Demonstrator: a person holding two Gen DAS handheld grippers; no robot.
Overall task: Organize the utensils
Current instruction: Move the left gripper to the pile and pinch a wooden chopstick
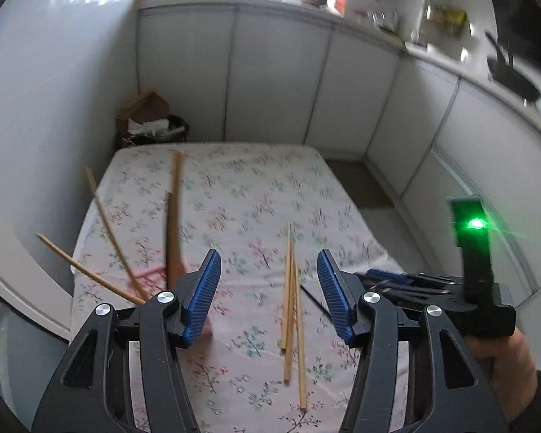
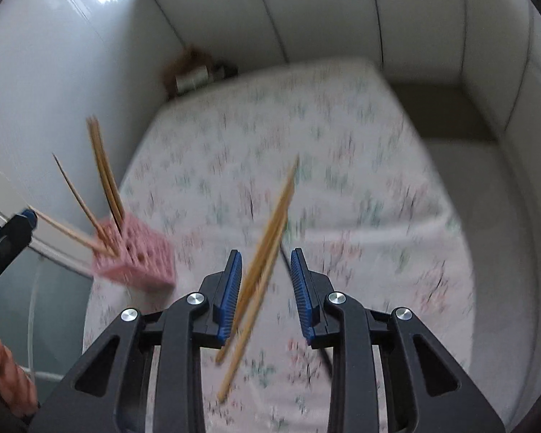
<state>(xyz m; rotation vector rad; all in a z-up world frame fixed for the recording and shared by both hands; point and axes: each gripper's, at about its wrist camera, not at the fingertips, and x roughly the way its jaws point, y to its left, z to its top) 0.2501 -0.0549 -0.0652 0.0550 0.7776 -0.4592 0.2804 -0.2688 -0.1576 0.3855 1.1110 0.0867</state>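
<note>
Both jaws gape empty; chopsticks (image 1: 292, 310) lie between, pink holder (image 2: 137, 256) left

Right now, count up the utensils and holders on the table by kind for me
Loose chopsticks lying on the flowered tablecloth: 3
Sticks standing in the pink holder: at least 4, blur hides the exact count
Pink holders: 1
Total: at least 8 things
</note>
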